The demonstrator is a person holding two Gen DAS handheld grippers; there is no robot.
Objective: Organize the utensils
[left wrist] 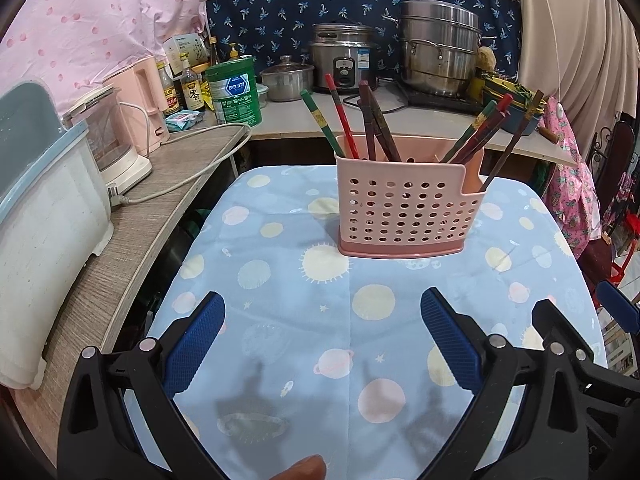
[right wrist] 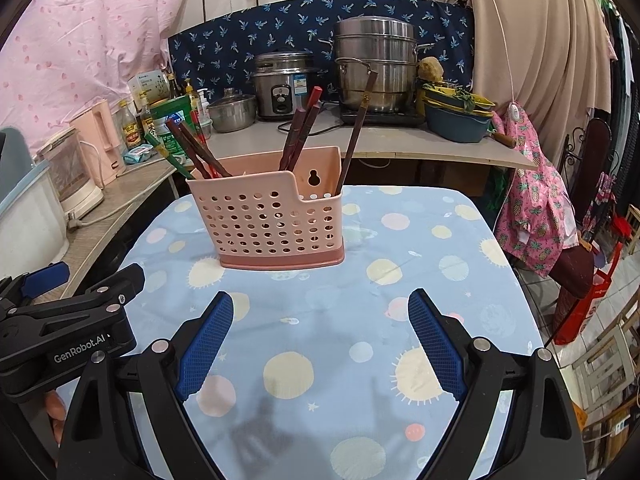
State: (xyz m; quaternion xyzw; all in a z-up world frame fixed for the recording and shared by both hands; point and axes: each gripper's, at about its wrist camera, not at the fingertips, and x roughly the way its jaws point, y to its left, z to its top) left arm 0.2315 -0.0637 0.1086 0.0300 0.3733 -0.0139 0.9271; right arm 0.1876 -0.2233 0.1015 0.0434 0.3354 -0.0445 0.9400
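Observation:
A pink perforated utensil holder [left wrist: 404,216] stands on the far part of a table with a blue planet-print cloth [left wrist: 280,280]; it also shows in the right wrist view [right wrist: 276,220]. Several red, green and brown chopsticks [left wrist: 374,124] stand in it, leaning left and right, also seen in the right wrist view [right wrist: 298,136]. My left gripper [left wrist: 322,302] is open and empty, low over the near cloth. My right gripper [right wrist: 320,302] is open and empty beside it. The right gripper [left wrist: 580,344] shows at the left view's right edge; the left gripper [right wrist: 72,312] shows at the right view's left.
A counter on the left holds a white dish rack [left wrist: 44,220], a kettle [left wrist: 116,140] and a loose plug cord [left wrist: 180,184]. The back shelf holds a rice cooker [left wrist: 344,60], a steel steamer pot [left wrist: 440,52], bottles and a green tin [left wrist: 236,92]. Pink clothing [right wrist: 536,200] hangs right.

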